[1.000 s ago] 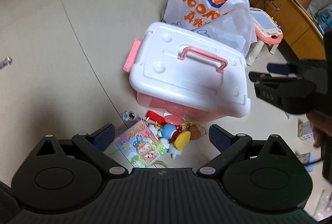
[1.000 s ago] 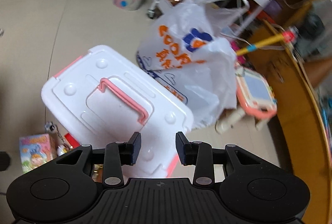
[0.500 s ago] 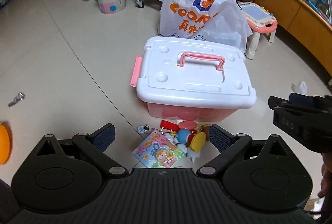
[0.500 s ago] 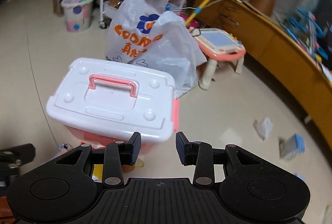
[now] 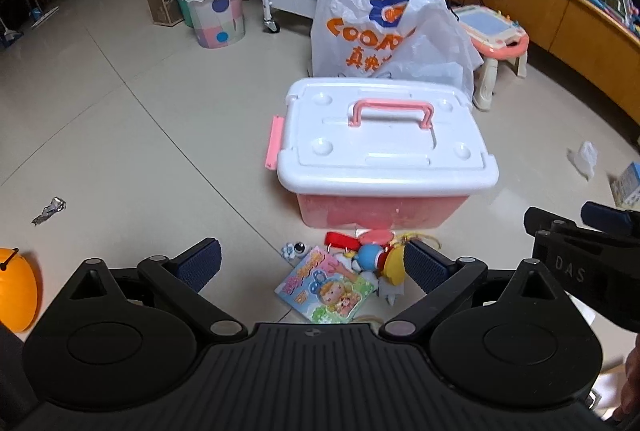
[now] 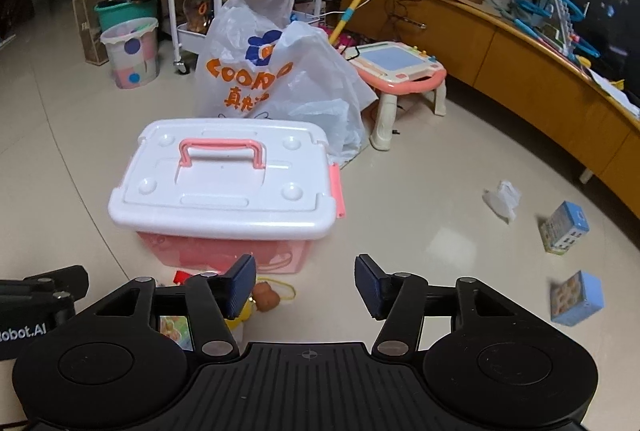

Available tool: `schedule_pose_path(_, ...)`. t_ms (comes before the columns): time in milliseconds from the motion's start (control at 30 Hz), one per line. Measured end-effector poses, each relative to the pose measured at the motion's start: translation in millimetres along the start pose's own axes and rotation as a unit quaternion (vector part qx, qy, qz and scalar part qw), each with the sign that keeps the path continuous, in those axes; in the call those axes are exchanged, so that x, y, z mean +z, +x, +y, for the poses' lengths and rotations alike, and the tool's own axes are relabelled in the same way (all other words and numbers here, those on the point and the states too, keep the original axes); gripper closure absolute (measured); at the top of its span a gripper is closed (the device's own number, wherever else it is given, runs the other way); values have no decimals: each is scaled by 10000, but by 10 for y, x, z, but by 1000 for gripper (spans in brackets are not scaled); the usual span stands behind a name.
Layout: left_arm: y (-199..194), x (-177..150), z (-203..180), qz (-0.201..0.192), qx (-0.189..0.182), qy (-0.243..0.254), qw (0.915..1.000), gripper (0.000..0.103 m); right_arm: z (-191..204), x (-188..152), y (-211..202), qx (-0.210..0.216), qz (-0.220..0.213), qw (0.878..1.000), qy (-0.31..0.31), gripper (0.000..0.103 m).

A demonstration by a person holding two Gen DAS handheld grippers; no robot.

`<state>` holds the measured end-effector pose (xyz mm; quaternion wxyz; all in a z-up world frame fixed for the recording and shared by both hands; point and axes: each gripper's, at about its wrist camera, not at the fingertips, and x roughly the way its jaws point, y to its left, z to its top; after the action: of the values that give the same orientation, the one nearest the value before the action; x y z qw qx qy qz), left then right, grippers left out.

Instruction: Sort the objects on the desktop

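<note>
A pink storage box with a closed white lid (image 5: 384,147) (image 6: 224,187) and a pink handle stands on the tiled floor. In front of it lies a small heap of toys (image 5: 376,259): a picture booklet (image 5: 326,289), a blue-headed figure, a yellow piece and a red ring. My left gripper (image 5: 310,265) hangs wide open above this heap, nothing between its fingers. My right gripper (image 6: 306,287) is to the right of the box, its jaws opening, with bare floor between them. A brown toy (image 6: 266,297) lies by its left finger.
A white shopping bag (image 5: 384,31) stands behind the box, with a pink drawing table (image 6: 400,67), a white trolley and a dotted bin (image 5: 216,11) further back. Two blue boxes (image 6: 576,297) and crumpled paper (image 6: 502,199) lie at right. An orange ball (image 5: 16,289) sits at left.
Both grippers have pulled back from the box and rolled level. The right gripper swung to the box's right side and its jaws have widened. The left stays open.
</note>
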<state>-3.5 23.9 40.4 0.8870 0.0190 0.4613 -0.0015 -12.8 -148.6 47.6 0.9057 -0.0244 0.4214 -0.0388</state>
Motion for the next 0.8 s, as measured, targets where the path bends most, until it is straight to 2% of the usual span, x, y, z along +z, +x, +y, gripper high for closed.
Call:
schedule_pose_path(167, 35, -75, 0, -37, 70, -19, 10000, 3, -29, -177, -15, 4, 134, 9995, 271, 51)
schedule_pose_path(367, 86, -169, -36, 87, -12, 16, 10000, 3, -18, -364, 29, 37, 341, 9986, 414, 51)
schedule_pose_path(800, 142, -208, -51, 185, 37, 93, 9998, 1, -89, -447, 109, 194, 583, 9951, 774, 50)
